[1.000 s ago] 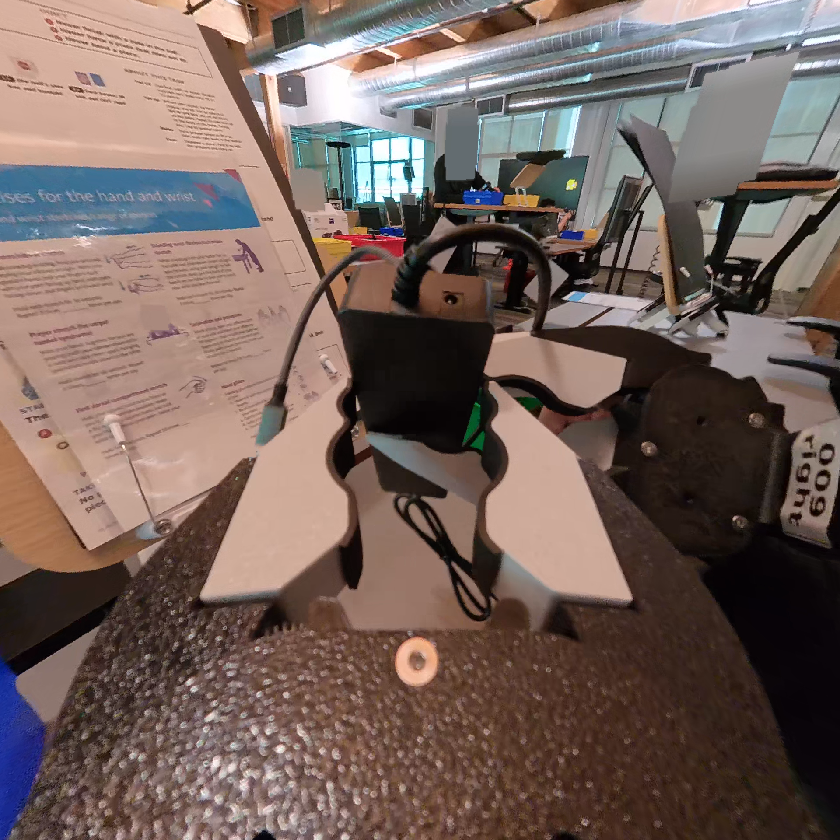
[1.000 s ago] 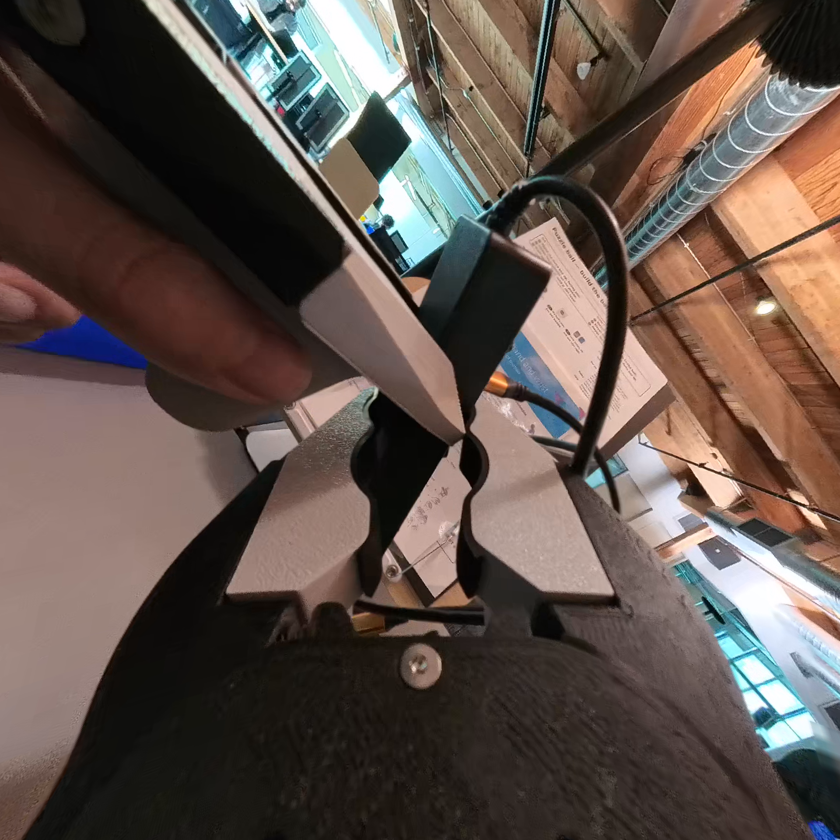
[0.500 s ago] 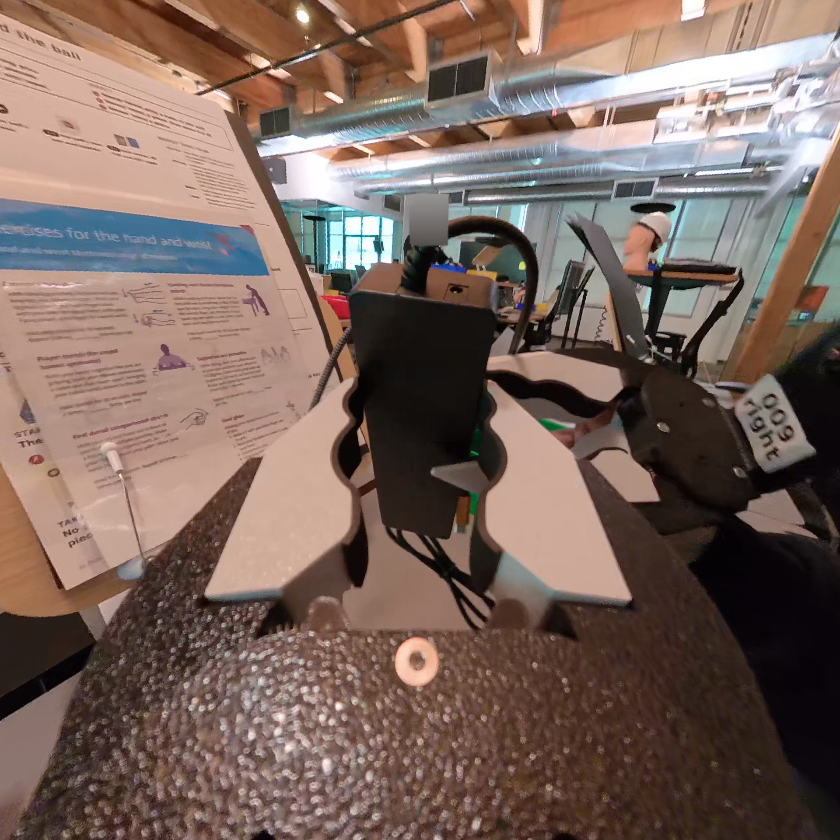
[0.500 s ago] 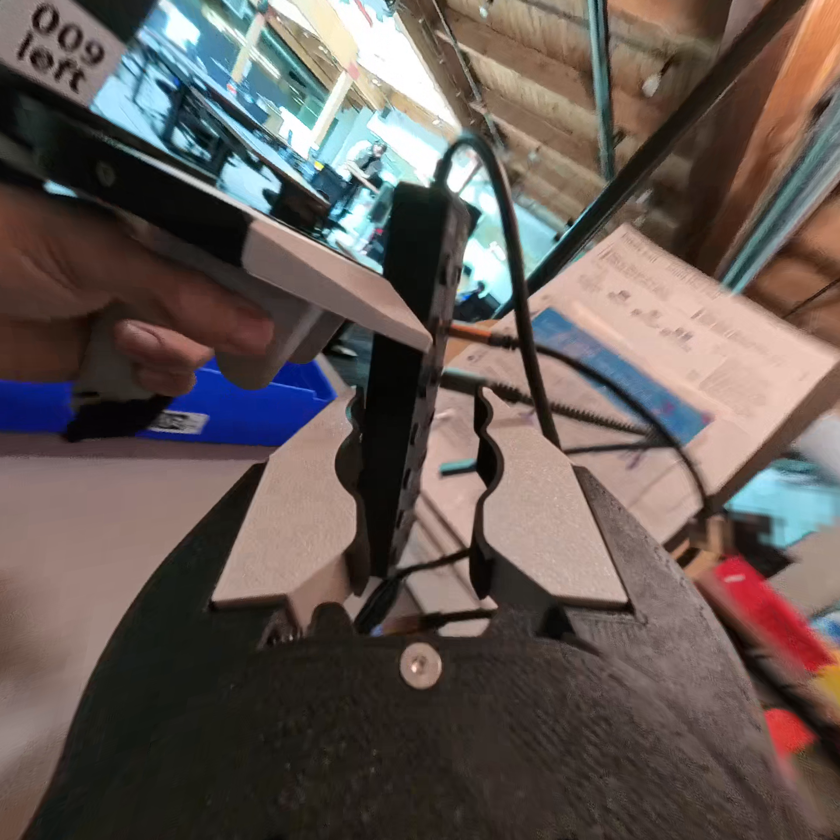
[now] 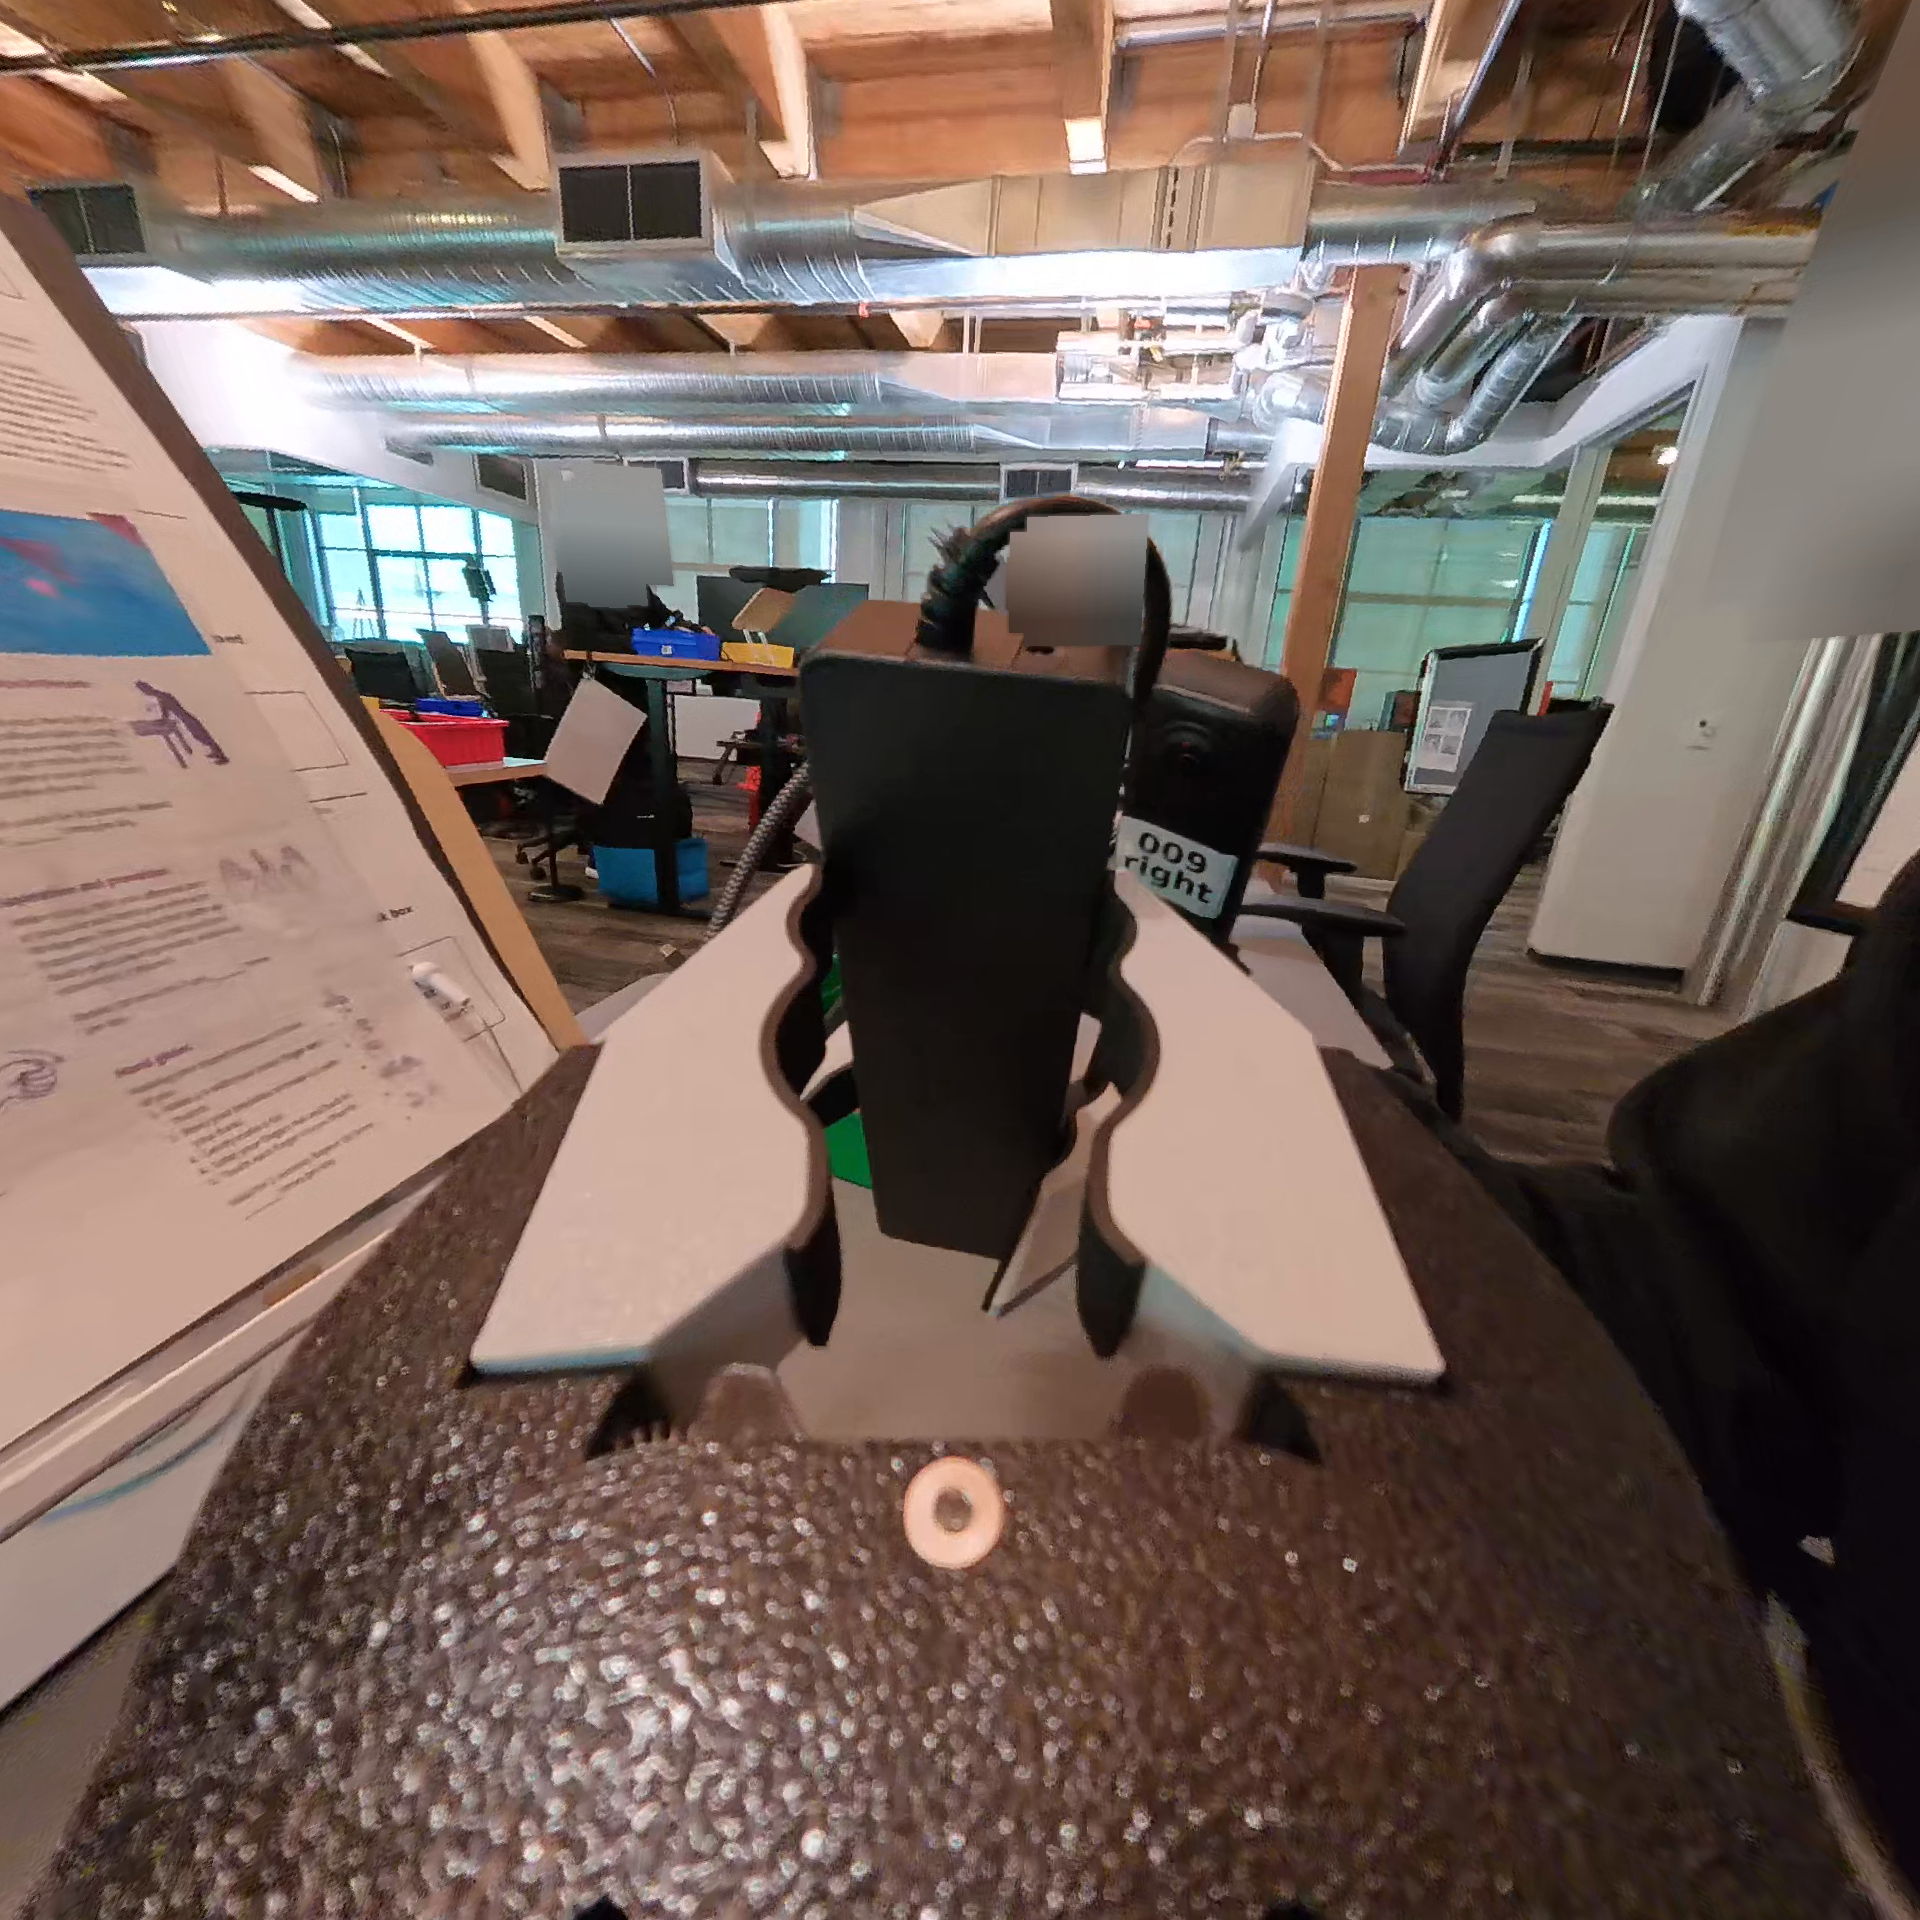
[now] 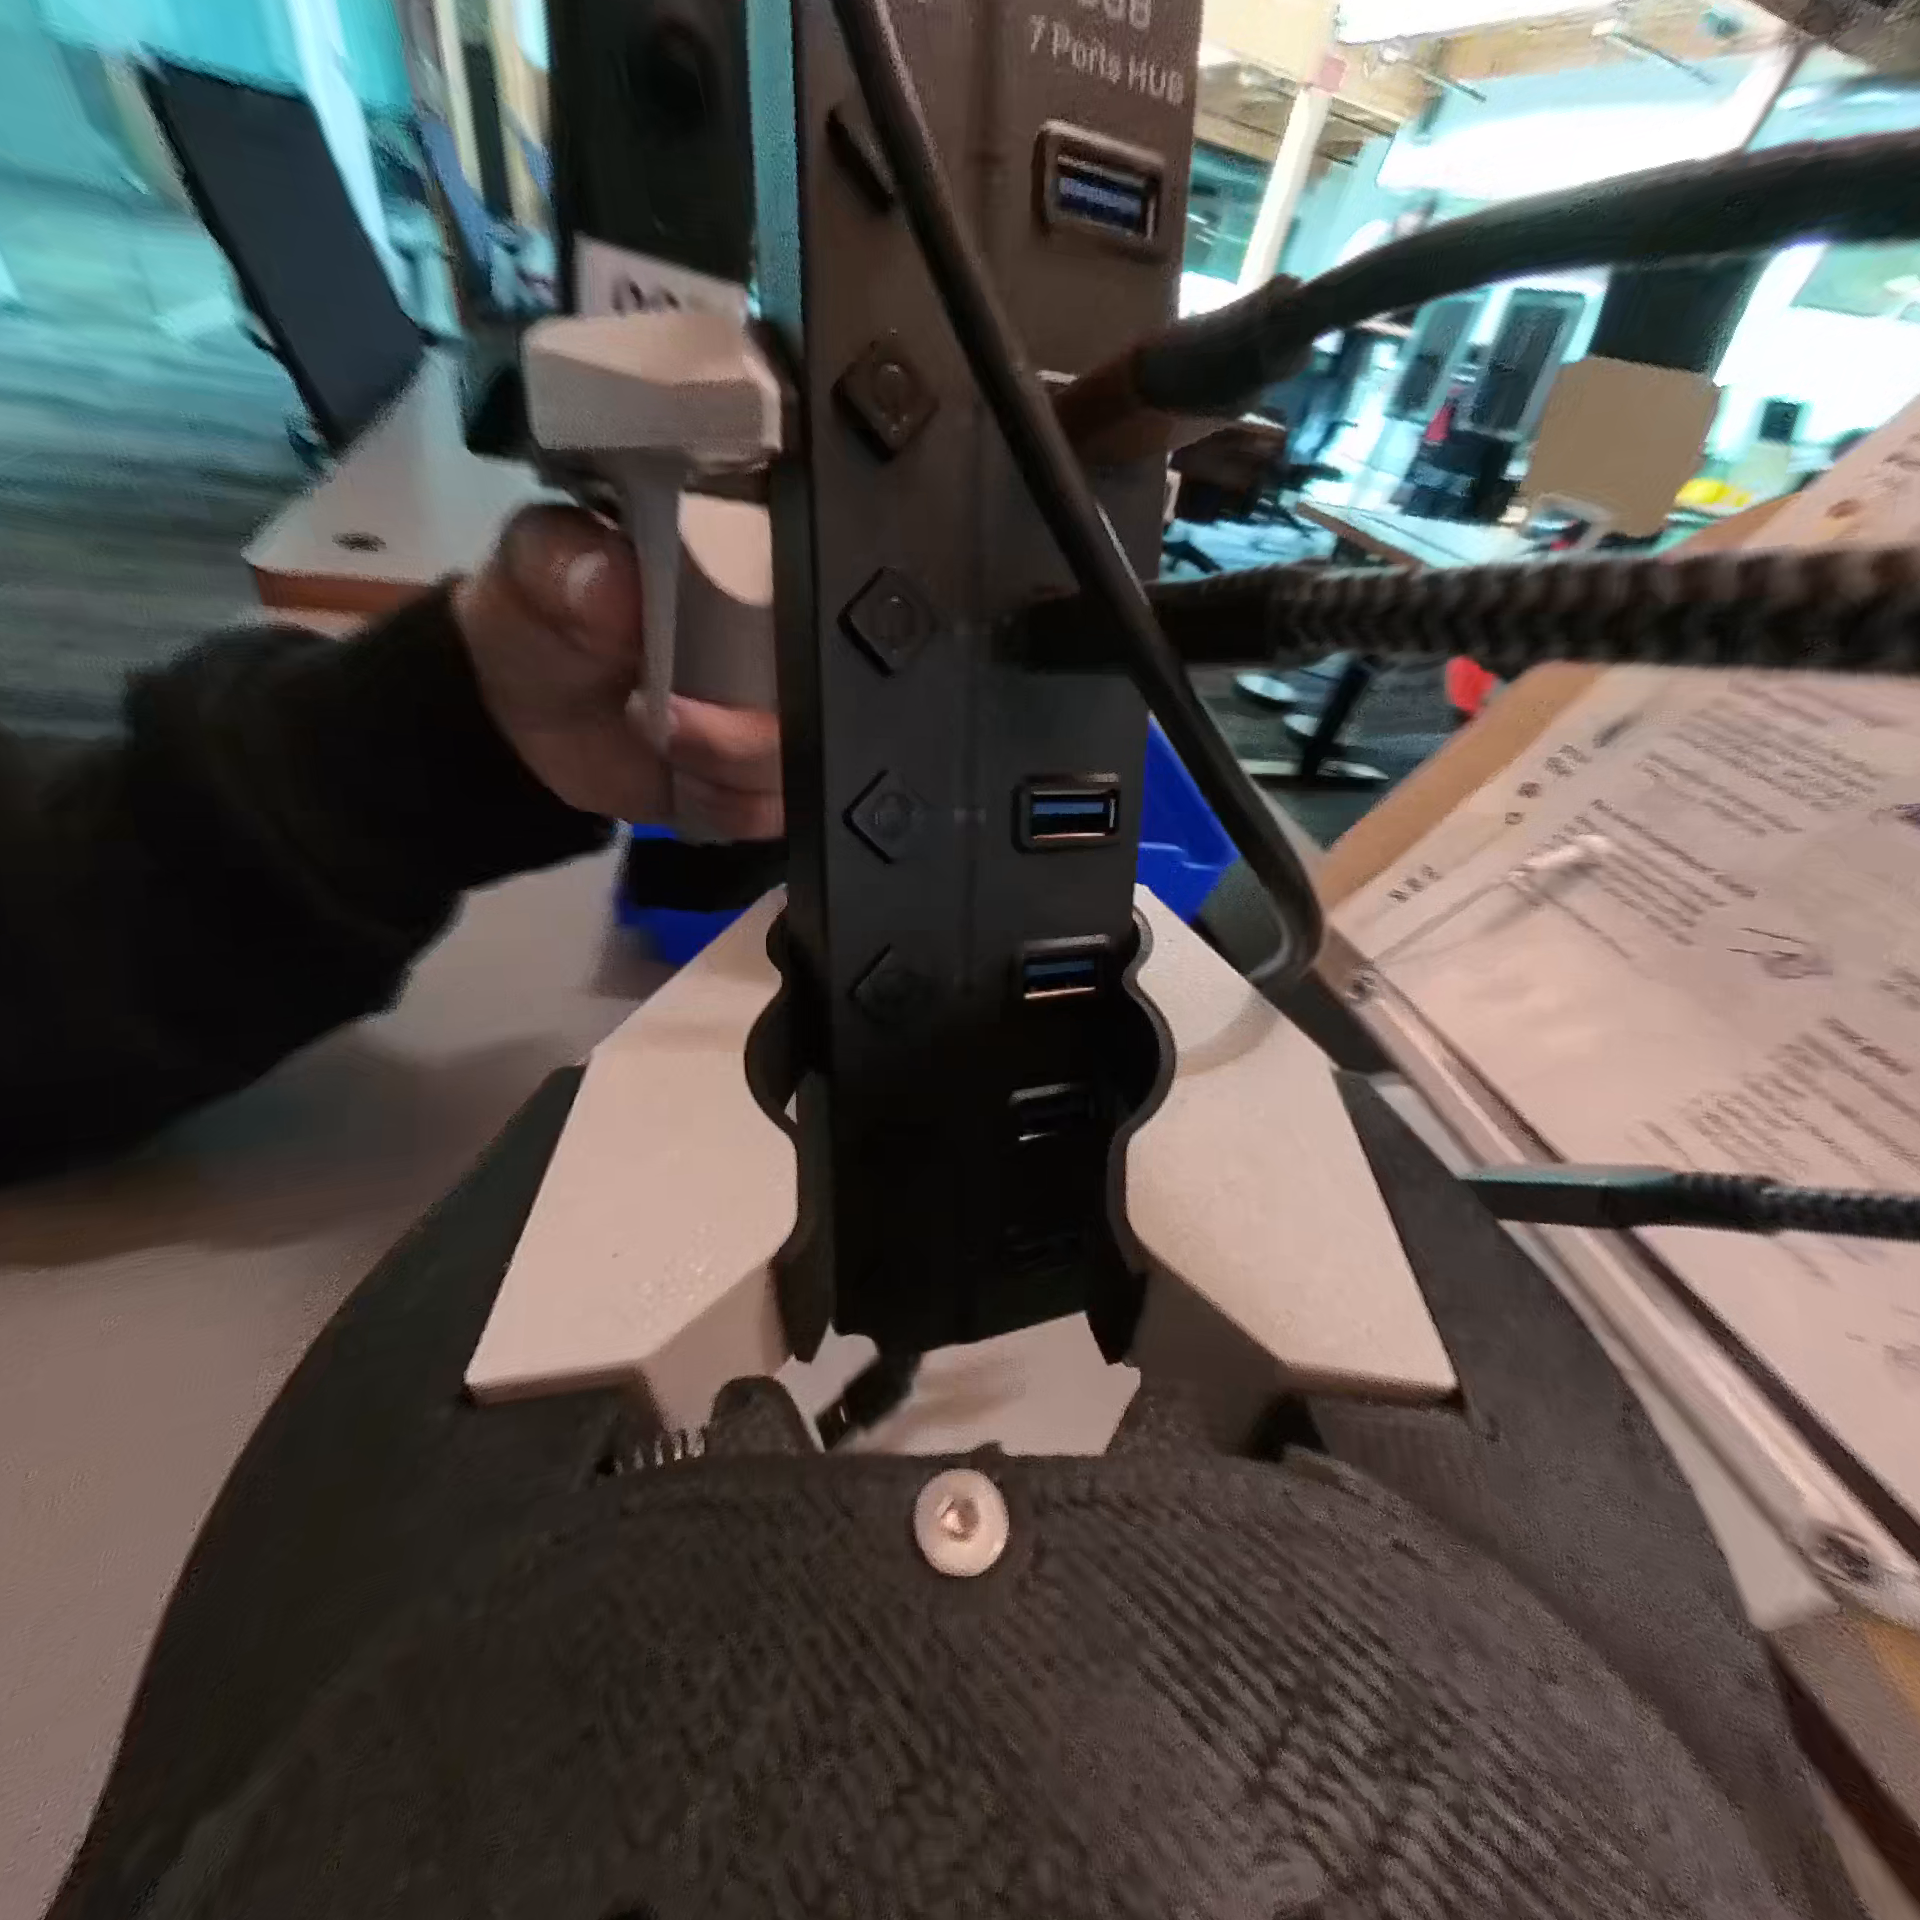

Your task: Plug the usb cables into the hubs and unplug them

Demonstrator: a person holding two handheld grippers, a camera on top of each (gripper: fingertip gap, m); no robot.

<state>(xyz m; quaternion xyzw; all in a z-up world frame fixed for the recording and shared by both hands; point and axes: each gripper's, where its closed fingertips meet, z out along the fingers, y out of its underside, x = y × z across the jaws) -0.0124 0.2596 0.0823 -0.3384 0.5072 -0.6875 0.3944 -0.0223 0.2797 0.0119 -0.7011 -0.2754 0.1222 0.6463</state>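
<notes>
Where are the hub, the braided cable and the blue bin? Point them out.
hub point(image 6: 935, 1174): right wrist view, its lower body between the fingers.
braided cable point(image 6: 1507, 613): right wrist view, its woven length.
blue bin point(image 6: 1174, 842): right wrist view, its side wall.

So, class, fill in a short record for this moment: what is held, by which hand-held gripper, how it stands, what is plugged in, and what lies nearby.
held item: black USB hub
held by: left hand-held gripper and right hand-held gripper, both closed on it
posture: upright
plugged in: two braided cables
free ports: several blue ones
loose plug: one, beside the hub
nearby: printed sheet on a board
</notes>
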